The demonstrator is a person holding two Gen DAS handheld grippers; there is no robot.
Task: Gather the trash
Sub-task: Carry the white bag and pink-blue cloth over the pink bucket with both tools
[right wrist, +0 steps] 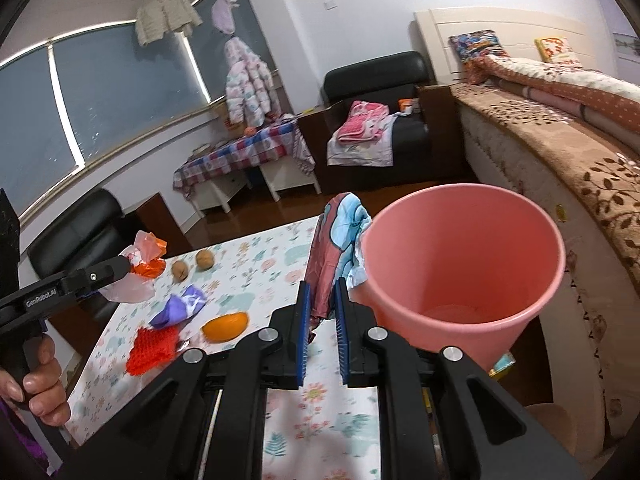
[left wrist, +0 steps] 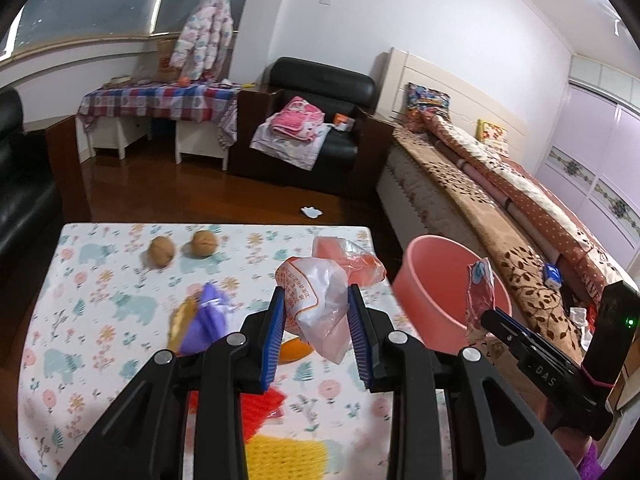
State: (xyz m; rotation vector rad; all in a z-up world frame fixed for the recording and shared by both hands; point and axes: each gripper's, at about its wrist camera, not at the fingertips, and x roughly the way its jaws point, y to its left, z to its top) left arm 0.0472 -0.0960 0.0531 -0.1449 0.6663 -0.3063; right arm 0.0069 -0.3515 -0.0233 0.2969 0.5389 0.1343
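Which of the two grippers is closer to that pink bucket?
The right gripper: it holds a wrapper right beside the pink bucket's rim. The left gripper, gripping a plastic bag, is over the table, farther off.

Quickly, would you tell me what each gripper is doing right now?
Left gripper: closed on a crumpled plastic bag.
Right gripper: closed on a red-and-blue wrapper.

From your left gripper (left wrist: 316, 300), the table (left wrist: 100, 320) is lying below, two walnuts (left wrist: 182, 248) sitting at eleven o'clock, the bucket (left wrist: 432, 280) standing at two o'clock off the table's edge, the bed (left wrist: 500, 200) stretching behind it.
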